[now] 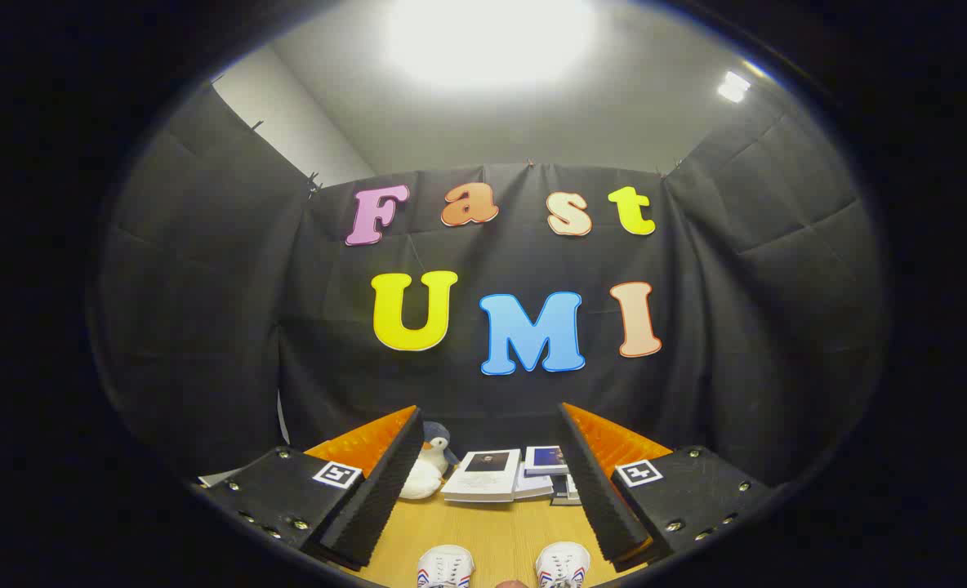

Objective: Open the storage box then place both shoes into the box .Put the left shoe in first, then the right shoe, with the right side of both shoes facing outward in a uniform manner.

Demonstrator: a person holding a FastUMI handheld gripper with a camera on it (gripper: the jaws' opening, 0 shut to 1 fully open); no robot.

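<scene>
My gripper is held high above a wooden table with its fingers spread wide apart and nothing between them. Two white shoes with red and blue stripes show their toes just below the fingers: one shoe nearer the left finger, the other shoe nearer the right finger. They stand side by side, toes pointing away from me. Most of each shoe is hidden.
Beyond the fingers, at the table's far edge against the black cloth wall, a small plush penguin sits beside a stack of books.
</scene>
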